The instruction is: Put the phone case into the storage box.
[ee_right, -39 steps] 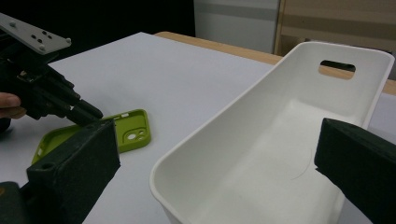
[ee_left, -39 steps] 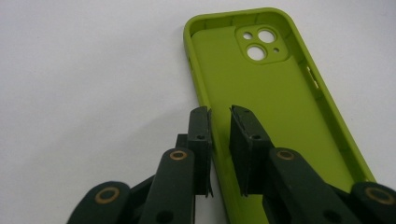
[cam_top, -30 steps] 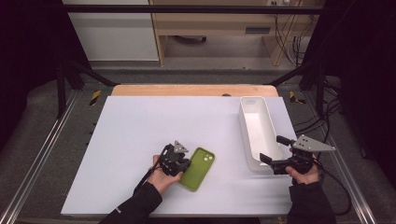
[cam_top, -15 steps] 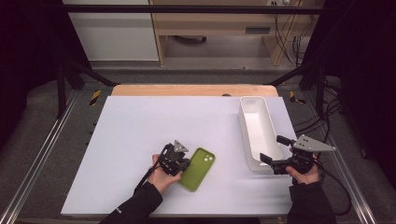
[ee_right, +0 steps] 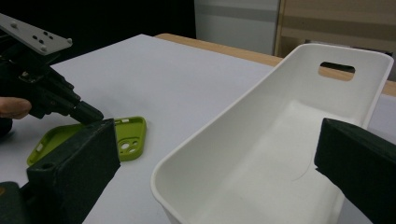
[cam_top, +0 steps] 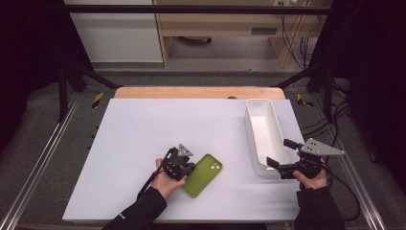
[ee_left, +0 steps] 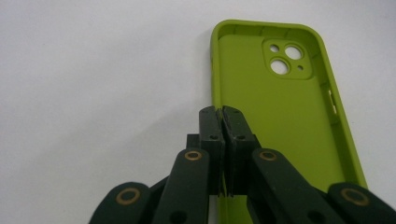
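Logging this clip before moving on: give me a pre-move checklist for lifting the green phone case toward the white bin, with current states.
1. Left gripper fingers shut on the phone case side wall: ok.
2. Case lying flat, open side up: ok.
3. Grip firm enough to lift: cannot tell.
4. White bin empty: ok.
5. Right gripper open, straddling the bin's near end: ok.
6. Table between case and bin unobstructed: ok.

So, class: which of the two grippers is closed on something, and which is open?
The left gripper is shut on the green phone case's side wall. The right gripper is open, straddling the white bin's near end.
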Motion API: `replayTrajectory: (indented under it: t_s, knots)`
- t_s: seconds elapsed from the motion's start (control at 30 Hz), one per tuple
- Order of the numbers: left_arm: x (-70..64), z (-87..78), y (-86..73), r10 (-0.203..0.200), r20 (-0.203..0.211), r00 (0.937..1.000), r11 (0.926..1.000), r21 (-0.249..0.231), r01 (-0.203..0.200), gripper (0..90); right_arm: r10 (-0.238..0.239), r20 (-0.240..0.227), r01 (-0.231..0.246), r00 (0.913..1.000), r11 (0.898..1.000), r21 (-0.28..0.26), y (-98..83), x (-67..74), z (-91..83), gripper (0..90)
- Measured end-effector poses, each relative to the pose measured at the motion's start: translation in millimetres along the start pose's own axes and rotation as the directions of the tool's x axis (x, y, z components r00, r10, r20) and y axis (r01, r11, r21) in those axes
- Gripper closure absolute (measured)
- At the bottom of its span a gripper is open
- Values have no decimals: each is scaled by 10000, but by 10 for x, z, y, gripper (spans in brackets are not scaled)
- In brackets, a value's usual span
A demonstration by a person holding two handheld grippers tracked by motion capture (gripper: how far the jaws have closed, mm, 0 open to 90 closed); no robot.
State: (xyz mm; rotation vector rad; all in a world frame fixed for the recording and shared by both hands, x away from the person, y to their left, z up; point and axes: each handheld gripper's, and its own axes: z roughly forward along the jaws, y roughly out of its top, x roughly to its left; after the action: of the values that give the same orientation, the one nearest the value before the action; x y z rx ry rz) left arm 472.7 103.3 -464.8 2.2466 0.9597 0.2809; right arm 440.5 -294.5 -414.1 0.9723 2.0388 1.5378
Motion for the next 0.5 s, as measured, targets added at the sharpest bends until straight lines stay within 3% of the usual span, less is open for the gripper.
replayTrajectory:
  t_s: [0.5]
  knots:
    - [14,-178,44,203,-28,9998,9978,-634,-205,878,10,-27,-10,10000,10000,-22,11,8,-4,6]
